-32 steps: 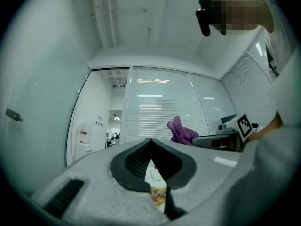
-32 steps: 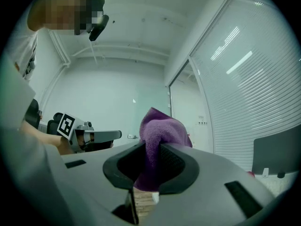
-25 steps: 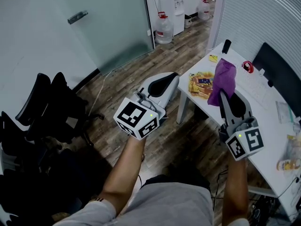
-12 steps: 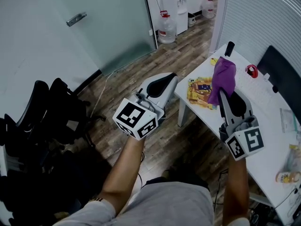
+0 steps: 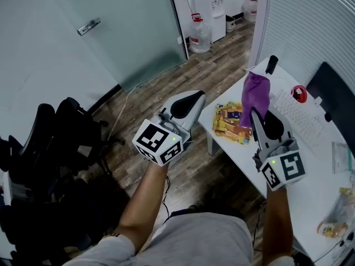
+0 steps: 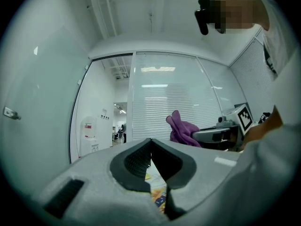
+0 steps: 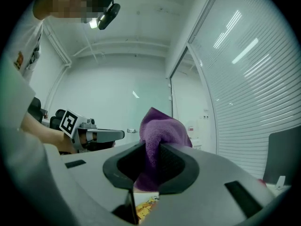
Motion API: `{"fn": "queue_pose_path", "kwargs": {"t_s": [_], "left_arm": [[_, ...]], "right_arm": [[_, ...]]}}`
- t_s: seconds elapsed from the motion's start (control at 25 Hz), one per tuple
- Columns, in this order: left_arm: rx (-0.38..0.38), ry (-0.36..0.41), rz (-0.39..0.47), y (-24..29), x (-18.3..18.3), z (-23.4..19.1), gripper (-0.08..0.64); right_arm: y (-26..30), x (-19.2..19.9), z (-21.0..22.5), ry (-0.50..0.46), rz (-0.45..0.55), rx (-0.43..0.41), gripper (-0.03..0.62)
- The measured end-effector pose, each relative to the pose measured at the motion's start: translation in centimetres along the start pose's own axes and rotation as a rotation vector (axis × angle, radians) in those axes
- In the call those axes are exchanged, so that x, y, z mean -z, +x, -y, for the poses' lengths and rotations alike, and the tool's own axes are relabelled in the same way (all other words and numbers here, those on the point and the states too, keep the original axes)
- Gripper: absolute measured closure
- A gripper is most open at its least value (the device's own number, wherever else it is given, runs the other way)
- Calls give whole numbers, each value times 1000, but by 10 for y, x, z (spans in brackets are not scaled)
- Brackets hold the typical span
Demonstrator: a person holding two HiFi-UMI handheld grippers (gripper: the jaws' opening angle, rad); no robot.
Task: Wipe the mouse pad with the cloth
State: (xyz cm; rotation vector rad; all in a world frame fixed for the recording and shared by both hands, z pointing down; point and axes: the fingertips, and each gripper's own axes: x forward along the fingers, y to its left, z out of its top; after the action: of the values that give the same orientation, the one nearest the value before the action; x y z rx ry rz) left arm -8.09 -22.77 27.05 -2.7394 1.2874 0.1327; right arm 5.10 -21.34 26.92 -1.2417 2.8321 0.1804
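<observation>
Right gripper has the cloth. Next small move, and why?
Probably swing the right gripper right and down toward the dark pad. It is shut on the purple cloth, which hangs in the air, clear of the pad.

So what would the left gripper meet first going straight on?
Nothing near: the left gripper's line seems to pass above the snack packets on the table, toward the blinds wall; depth is unclear.
</observation>
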Motion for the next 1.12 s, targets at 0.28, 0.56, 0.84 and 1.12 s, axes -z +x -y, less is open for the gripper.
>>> {"fn": "queue_pose_path", "kwargs": {"t_s": [0.28, 0.56, 0.84, 1.12], "left_arm": [[-10, 25, -60, 33, 25, 2, 545], [33, 53, -209, 49, 68, 1, 545], [177, 124, -456, 60, 137, 9, 545], [340, 182, -695, 60, 217, 25, 545]], "right_arm": [[15, 18, 29, 8, -43, -50, 523], [42, 49, 42, 0, -175, -78, 523], [69, 92, 38, -39, -361, -115, 523], [95, 147, 24, -76, -591, -199, 523]]}}
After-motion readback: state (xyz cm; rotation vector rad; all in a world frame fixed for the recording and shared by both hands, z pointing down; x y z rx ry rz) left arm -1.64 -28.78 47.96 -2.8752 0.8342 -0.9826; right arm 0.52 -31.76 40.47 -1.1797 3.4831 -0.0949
